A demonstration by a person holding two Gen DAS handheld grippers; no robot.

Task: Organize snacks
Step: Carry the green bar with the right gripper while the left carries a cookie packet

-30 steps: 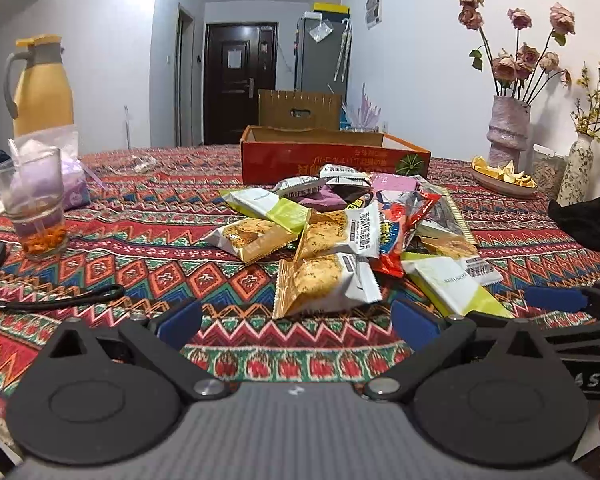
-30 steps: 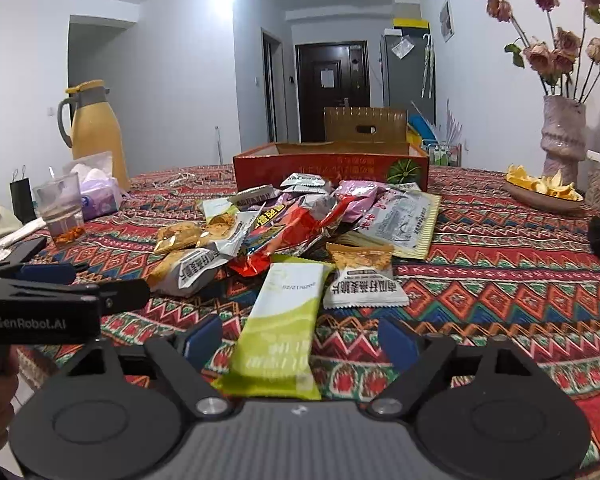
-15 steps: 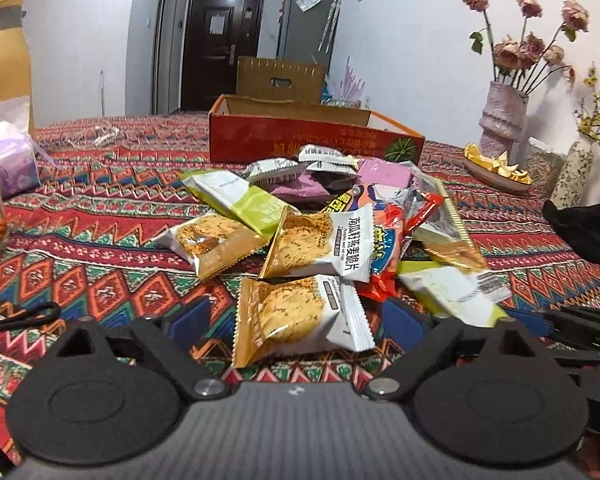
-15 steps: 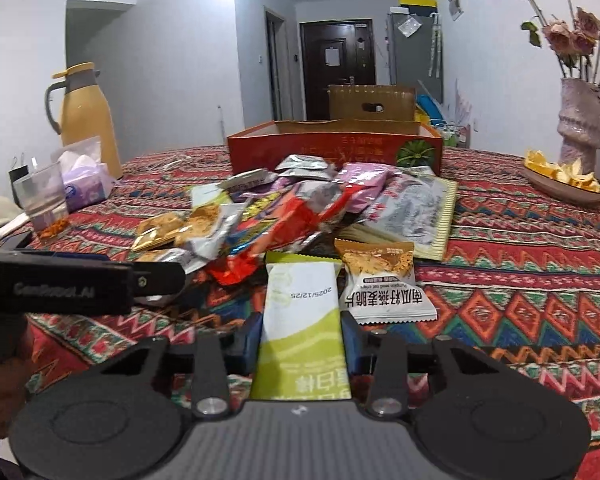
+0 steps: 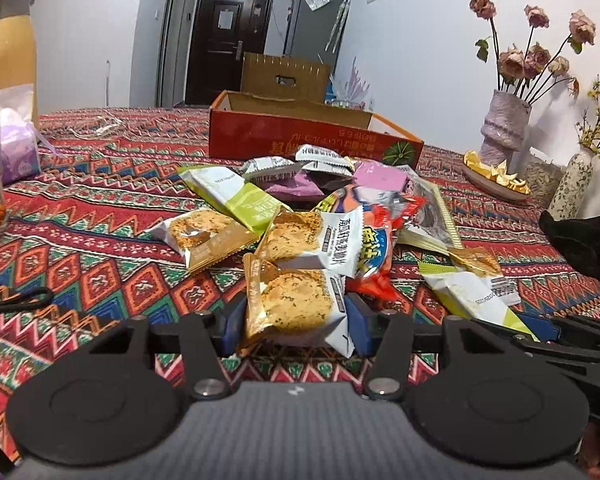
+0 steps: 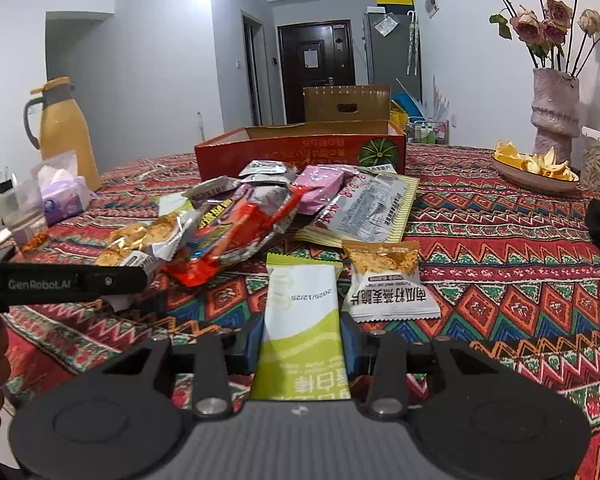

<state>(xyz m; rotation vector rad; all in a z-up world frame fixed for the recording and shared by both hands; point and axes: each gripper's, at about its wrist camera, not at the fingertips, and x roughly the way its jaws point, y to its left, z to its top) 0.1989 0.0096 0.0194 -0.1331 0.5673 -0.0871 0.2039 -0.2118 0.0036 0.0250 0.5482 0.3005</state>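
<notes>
Sitting open behind the snack pile (image 5: 340, 216) on the tabletop (image 6: 500, 280): red box (image 6: 300, 152), contents hidden. Right gripper (image 6: 300, 344) clamped on green-white bar (image 6: 300, 320), angled down. Left gripper (image 5: 292, 324) closing around gold cracker packet (image 5: 296, 300).

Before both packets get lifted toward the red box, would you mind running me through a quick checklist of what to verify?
1. Right gripper shut on the green bar: ok, pads press both its sides.
2. Left gripper firm on the cracker packet: not ok, the packet sits between the jaws, which are closing.
3. Green bar free of its neighbour packet: cannot tell, their edges meet.
4. Red box open on top: ok.
5. Way to the box: not ok, the snack pile lies between, so lift over it.
</notes>
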